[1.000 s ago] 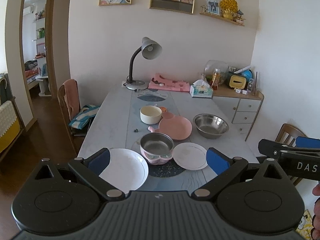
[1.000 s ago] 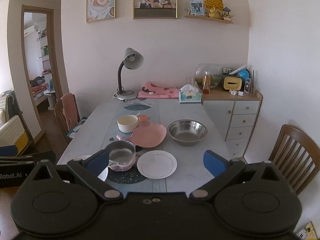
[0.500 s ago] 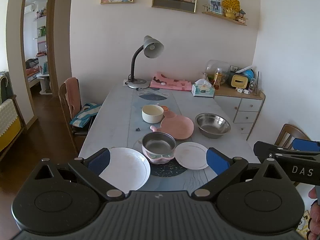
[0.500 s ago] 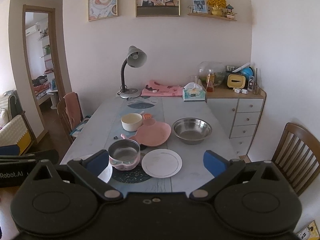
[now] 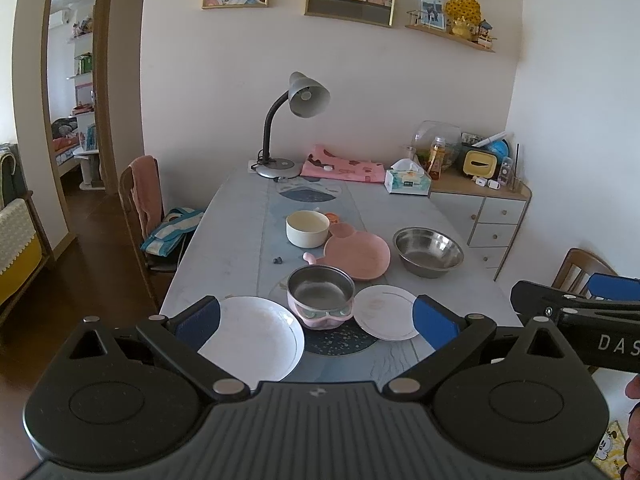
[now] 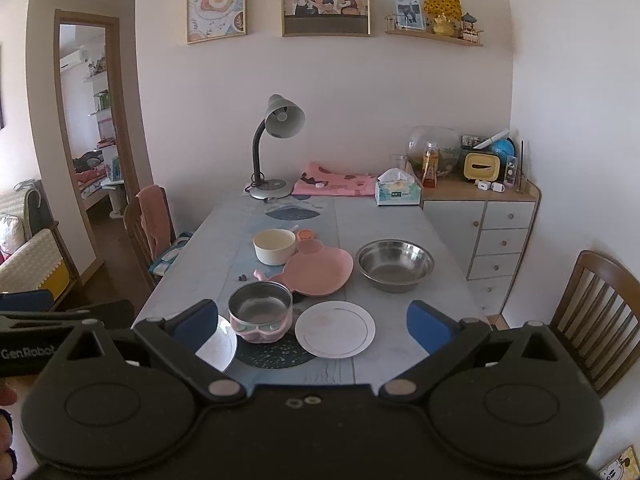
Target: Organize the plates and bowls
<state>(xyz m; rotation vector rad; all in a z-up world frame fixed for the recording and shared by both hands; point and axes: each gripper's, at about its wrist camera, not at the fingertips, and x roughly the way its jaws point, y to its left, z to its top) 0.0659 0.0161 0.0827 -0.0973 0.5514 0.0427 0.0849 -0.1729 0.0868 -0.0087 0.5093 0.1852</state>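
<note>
On the grey table [image 5: 236, 240] lie a large white plate [image 5: 256, 336], a pink bowl with steel insert [image 5: 320, 296], a small white plate [image 5: 386, 312], a pink animal-shaped plate [image 5: 360, 254], a cream bowl [image 5: 307, 229] and a steel bowl [image 5: 428, 246]. In the right wrist view they are the small white plate [image 6: 335, 329], pink bowl [image 6: 260, 312], pink plate [image 6: 316, 268], cream bowl [image 6: 274, 245], steel bowl [image 6: 394, 265] and part of the large plate [image 6: 219, 347]. My left gripper [image 5: 316, 318] and right gripper [image 6: 312, 322] are open and empty, held before the table's near edge.
A desk lamp [image 5: 298, 120], pink cloth [image 5: 340, 168] and tissue box [image 5: 407, 182] stand at the table's far end. A drawer cabinet [image 6: 488, 232] stands right, chairs at left [image 5: 140, 216] and right [image 6: 596, 312]. A dark round mat [image 6: 276, 354] lies under the pink bowl.
Both grippers have moved slightly forward and up toward the table; the dishes appear a little higher and larger. Nothing on the table moved.
</note>
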